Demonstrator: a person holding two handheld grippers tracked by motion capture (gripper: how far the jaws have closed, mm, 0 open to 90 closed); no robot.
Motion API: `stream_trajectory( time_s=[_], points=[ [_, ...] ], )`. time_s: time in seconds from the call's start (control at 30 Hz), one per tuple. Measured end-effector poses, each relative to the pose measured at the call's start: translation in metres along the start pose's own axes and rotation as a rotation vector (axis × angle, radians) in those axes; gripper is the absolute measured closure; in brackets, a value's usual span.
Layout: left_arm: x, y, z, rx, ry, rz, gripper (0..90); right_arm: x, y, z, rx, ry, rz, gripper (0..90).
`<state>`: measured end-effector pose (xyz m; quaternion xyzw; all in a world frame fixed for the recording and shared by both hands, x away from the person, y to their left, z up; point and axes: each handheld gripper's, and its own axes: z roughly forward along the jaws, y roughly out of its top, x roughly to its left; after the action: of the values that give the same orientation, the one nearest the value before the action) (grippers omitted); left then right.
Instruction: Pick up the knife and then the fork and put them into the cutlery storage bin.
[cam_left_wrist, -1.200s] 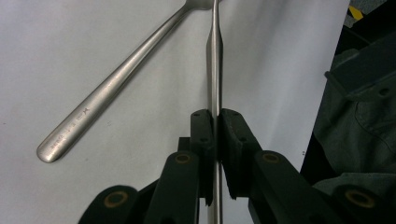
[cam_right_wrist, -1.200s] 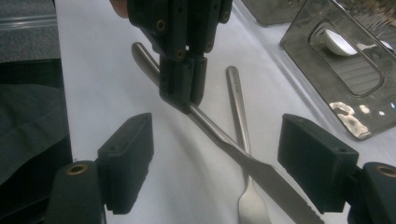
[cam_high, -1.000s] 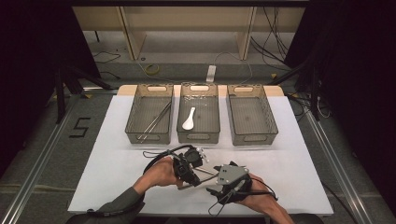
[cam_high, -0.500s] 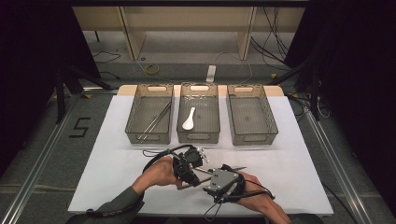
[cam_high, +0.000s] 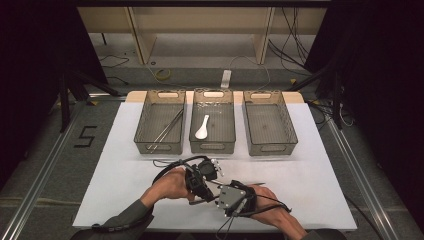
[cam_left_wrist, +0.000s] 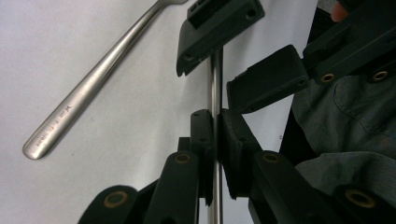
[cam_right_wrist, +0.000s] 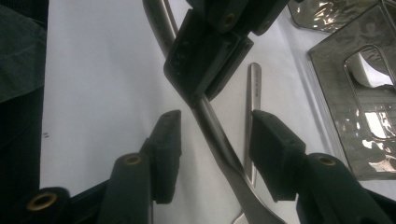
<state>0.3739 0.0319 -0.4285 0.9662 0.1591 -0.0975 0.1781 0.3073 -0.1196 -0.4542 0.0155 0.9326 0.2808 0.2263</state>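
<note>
A slim steel utensil handle (cam_left_wrist: 215, 74) is clamped in the left gripper (cam_left_wrist: 214, 135) near the worktop's 6 o'clock edge, the right gripper's (cam_right_wrist: 212, 135) jaws having been closing around it without contact; binning remains undone.

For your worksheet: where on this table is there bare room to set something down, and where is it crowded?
Free: the white sheet right of the hands, the strip left of the left gripper, and the empty right bin. Crowded: front centre, where both grippers meet over the cutlery, right gripper included.

Open white mat (cam_high: 320, 175) right of both grippers; three trays (cam_high: 211, 127) wall the far side; fork (cam_left_wrist: 93, 86) alongside.
</note>
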Motion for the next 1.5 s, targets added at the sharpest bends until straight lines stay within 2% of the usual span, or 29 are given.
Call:
stream_trajectory(
  time_s=[0.03,0.07,0.27,0.37,0.43,0.53,0.57,0.6,0.83,0.93,0.97,1.07,1.13,1.23,1.33,1.5],
  points=[
    [0.000,0.000,0.000,0.002,-0.003,0.001,83.3,0.002,0.001,0.001,-0.004,-0.001,0.015,56.8],
    [0.000,0.000,-0.001,0.001,-0.007,0.000,83.3,0.001,0.001,0.001,0.001,-0.004,-0.011,57.4],
    [-0.001,0.001,-0.001,-0.003,-0.013,-0.004,83.4,0.006,0.003,0.005,0.013,-0.024,-0.044,64.3],
    [-0.002,0.001,-0.002,-0.003,-0.021,0.001,83.3,0.006,0.003,0.004,0.008,-0.020,-0.041,67.2],
    [-0.002,0.001,-0.003,0.003,-0.023,0.006,83.3,0.007,0.003,0.005,0.011,-0.029,-0.055,69.2],
    [-0.002,0.001,-0.003,0.011,-0.029,0.017,83.3,0.008,0.003,0.005,0.019,-0.019,-0.064,73.0],
    [-0.003,0.001,-0.003,0.012,-0.031,0.020,83.3,0.007,0.003,0.005,0.027,-0.019,-0.106,74.5],
    [-0.003,0.002,-0.002,0.013,-0.029,0.026,83.3,0.009,0.002,0.005,0.021,-0.010,-0.113,75.9],
    [-0.001,0.001,-0.010,-0.036,-0.044,0.025,82.1,0.009,0.004,0.001,0.041,-0.040,-0.229,81.7],
    [0.002,-0.001,-0.012,-0.058,-0.064,0.006,81.2,0.010,0.005,-0.001,0.041,-0.050,-0.233,82.2],
    [0.003,-0.001,-0.012,-0.061,-0.065,0.002,80.7,0.010,0.005,-0.001,0.045,-0.059,-0.248,82.3],
    [0.004,0.000,-0.013,-0.084,-0.048,-0.018,78.6,0.010,0.005,-0.002,0.061,-0.069,-0.244,82.4],
    [0.007,0.000,-0.018,-0.102,-0.030,-0.040,70.4,0.008,0.004,-0.002,0.062,-0.081,-0.253,82.5],
    [0.010,-0.002,-0.027,-0.147,0.007,-0.063,59.9,0.007,0.005,-0.005,0.060,-0.085,-0.235,82.5],
    [0.011,-0.003,-0.034,-0.173,0.030,-0.083,53.5,0.003,0.004,-0.007,0.079,-0.093,-0.247,82.6],
    [0.015,-0.009,-0.047,-0.216,0.070,-0.114,42.3,-0.006,0.000,-0.011,0.063,-0.106,-0.219,82.7]
  ],
)
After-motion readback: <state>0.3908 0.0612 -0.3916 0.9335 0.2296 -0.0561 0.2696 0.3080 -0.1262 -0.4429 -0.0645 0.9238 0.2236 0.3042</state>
